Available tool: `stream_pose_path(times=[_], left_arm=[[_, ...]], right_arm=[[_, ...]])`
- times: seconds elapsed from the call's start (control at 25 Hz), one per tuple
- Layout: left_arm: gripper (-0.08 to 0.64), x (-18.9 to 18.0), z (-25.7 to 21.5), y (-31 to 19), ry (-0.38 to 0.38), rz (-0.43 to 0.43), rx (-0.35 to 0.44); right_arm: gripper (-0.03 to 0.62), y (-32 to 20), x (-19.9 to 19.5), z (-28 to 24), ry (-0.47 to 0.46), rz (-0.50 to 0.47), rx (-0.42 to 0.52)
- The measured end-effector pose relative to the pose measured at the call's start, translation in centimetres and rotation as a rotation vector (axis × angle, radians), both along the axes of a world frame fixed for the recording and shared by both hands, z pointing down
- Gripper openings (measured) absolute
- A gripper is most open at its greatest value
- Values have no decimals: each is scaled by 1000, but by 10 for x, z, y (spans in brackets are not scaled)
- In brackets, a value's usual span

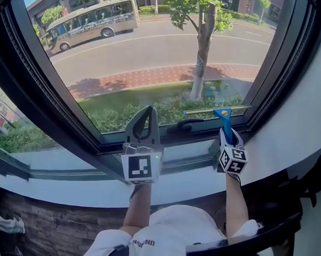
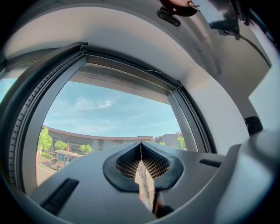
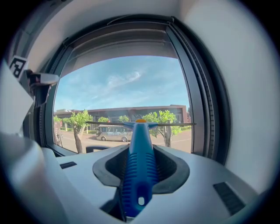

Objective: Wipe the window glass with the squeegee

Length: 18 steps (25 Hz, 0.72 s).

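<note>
The window glass (image 1: 153, 55) fills the upper head view, with a street, a bus and a tree behind it. A blue squeegee (image 1: 224, 119) stands upright at the pane's lower right, its thin blade (image 1: 217, 109) lying level against the glass. My right gripper (image 1: 226, 134) is shut on its ribbed blue handle (image 3: 139, 168); the blade (image 3: 140, 124) crosses the right gripper view horizontally. My left gripper (image 1: 145, 119) is held up near the lower middle of the glass. Its jaws are shut together with nothing between them (image 2: 140, 148).
A dark window frame (image 1: 269, 76) surrounds the pane, with a black window handle (image 1: 184, 125) on its bottom rail between the grippers. A white sill (image 1: 68, 184) runs below. A dark chair back (image 1: 240, 245) is at the bottom right. White wall (image 1: 310, 110) lies to the right.
</note>
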<state>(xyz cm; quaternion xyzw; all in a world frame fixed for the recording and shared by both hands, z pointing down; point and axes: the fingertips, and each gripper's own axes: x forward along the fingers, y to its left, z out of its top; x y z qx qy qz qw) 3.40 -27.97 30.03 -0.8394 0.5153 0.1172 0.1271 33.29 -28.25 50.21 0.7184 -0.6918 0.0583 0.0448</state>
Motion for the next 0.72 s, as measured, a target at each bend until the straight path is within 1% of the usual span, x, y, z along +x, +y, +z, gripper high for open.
stream_pose_path(times=[0.12, 0.2, 0.36, 0.44, 0.56, 0.64, 0.72], left_arm=[[5, 0, 1, -1, 6, -3, -1], [5, -2, 0, -1, 3, -6, 6], [5, -4, -12, 1, -3, -19, 45], [5, -4, -20, 4, 5, -22, 59], [5, -9, -37, 11, 19, -29, 95], [5, -12, -49, 16, 24, -37, 123], [5, -15, -58, 20, 28, -44, 142]], right_arm=[[137, 14, -17, -49, -48, -12, 128], [137, 24, -29, -92, -85, -28, 242], [137, 39, -54, -189, -149, -81, 492], [137, 45, -67, -226, -168, -111, 588], [137, 57, -82, -262, -164, -116, 692], [137, 65, -88, -275, -135, -81, 738], [137, 72, -91, -281, -111, -50, 763]])
